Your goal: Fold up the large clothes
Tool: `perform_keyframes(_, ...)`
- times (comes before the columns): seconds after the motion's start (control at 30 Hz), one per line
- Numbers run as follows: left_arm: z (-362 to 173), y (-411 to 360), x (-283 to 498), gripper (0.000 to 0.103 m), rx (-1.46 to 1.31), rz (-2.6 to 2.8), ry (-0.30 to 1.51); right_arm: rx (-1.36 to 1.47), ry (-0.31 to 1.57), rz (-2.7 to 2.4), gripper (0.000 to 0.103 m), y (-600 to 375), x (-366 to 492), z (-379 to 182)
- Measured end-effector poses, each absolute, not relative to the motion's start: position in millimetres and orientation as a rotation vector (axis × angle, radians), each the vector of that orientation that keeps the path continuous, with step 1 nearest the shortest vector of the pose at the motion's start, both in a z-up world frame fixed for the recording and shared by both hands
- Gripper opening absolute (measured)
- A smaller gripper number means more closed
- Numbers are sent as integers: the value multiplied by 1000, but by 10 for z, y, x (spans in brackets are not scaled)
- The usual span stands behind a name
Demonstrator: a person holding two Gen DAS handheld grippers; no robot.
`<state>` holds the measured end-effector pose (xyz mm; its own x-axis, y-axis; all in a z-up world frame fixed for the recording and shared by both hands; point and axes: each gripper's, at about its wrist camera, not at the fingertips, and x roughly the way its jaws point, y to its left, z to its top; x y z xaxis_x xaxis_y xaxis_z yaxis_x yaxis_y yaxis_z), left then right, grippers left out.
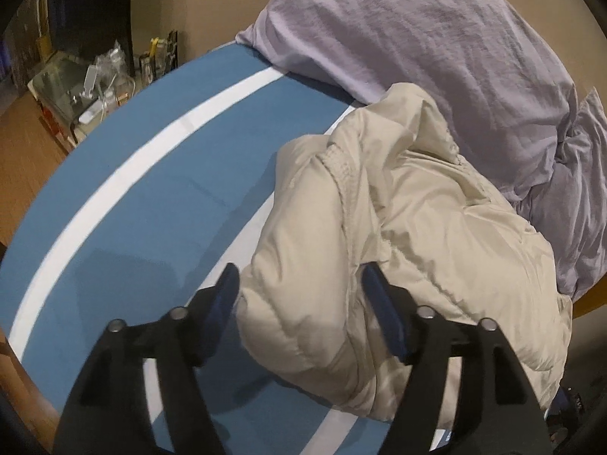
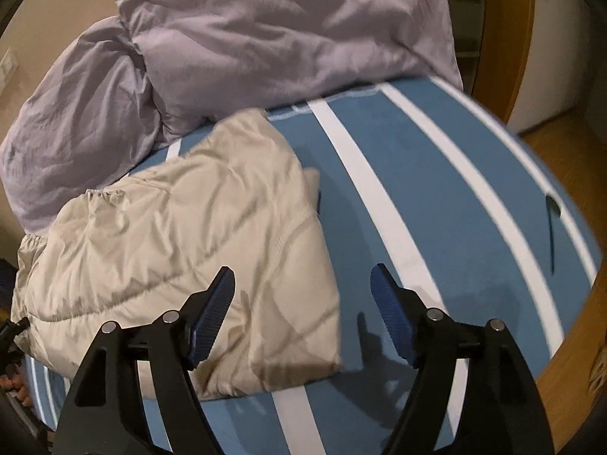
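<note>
A bed with a blue cover (image 1: 159, 174) crossed by white stripes (image 1: 125, 167) fills most of both views. In the right wrist view the stripes run from about 12 o'clock down toward 5 o'clock.

A heap of lilac bedding (image 1: 436, 49) lies at the far end of the bed, from 12 to 3 o'clock in the left wrist view and from 9 to 1 o'clock in the right wrist view (image 2: 235, 38).

The cream puffer jacket (image 1: 398, 235) lies folded into a bulky bundle on the blue cover, its far edge touching the lilac bedding. In the right wrist view it (image 2: 182, 258) spreads from the centre toward 8 o'clock, with a gathered cuff at 9 o'clock.

The left gripper (image 1: 299, 284) at 6 o'clock has its jaws spread wide, straddling a rounded fold of the jacket; whether the blue pads touch the cloth cannot be told.

The right gripper (image 2: 301, 284) at 6 o'clock is likewise spread and holds nothing, above the jacket's near corner and the bare cover.

Clutter sits on a low shelf (image 1: 87, 91) at 10 o'clock, beyond the bed's edge.
</note>
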<state>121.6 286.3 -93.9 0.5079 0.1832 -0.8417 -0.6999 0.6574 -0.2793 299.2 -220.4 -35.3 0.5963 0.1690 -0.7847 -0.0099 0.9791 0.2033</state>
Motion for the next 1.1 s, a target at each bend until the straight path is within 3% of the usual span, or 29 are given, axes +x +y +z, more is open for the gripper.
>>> perform_keyframes(0.2, -991, 2865, 1289, 72, -699, 578, 883, 127, 896, 228, 75, -1782, 3008, -232)
perform_keyframes(0.77, -1053, 2856, 1364, 71, -789, 626, 849, -48, 975, 428, 77, -680, 2771, -561)
perform_keyframes(0.83, -1043, 2845, 1377, 65, -788, 621, 844, -75, 1011, 418, 77, -636, 2799, -695)
perform_keyframes(1.0, -929, 2781, 1434, 37, -759, 601, 817, -92, 1038, 405, 78, -596, 2863, -797)
perform_keyframes(1.1, -810, 2768, 1453, 29, -771, 576, 791, -105, 1042, 399, 78, -575, 2880, -830)
